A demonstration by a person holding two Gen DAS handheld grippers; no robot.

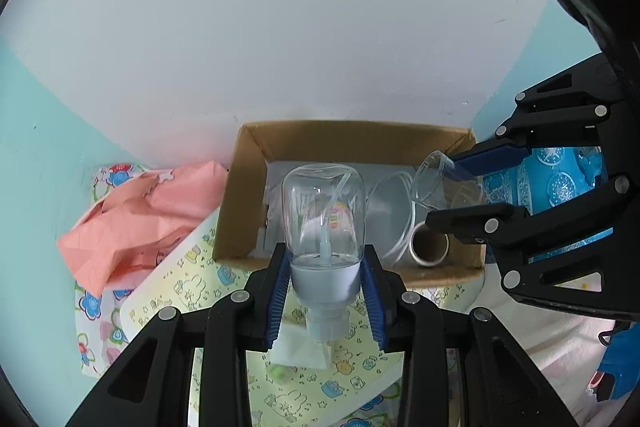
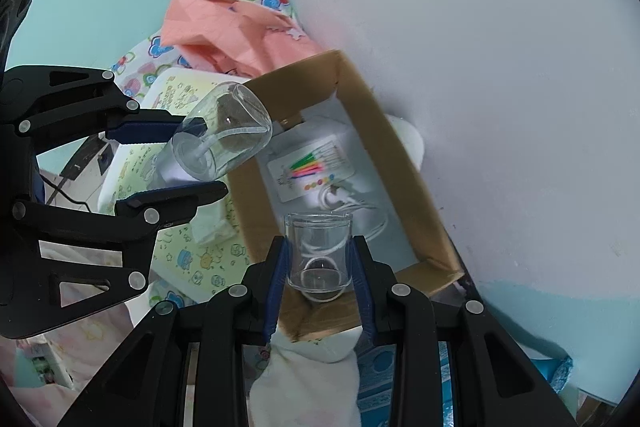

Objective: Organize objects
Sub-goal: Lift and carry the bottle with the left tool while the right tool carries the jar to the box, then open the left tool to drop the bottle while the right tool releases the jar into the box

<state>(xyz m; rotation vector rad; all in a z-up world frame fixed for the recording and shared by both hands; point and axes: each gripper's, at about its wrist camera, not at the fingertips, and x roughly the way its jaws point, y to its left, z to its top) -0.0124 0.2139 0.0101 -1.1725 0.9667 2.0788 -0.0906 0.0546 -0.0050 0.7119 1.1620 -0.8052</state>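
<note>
Jaws clamp: left gripper [image 1: 325,281] spray bottle [image 1: 323,223], right gripper [image 2: 319,277] clear cap [image 2: 319,253].

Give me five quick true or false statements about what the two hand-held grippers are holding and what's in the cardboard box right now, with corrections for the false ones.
1. The left hand-held gripper grips a clear pump bottle. True.
2. That bottle is full to the top. False: only a shallow layer of clear liquid sits at the pump end.
3. The right hand-held gripper holds a clear plastic cup. True.
4. The cardboard box is closed. False: its top is open, and a roll of tape and a white cable lie inside.
5. The pink bag lies inside the box. False: it lies outside, beside the box.
</note>
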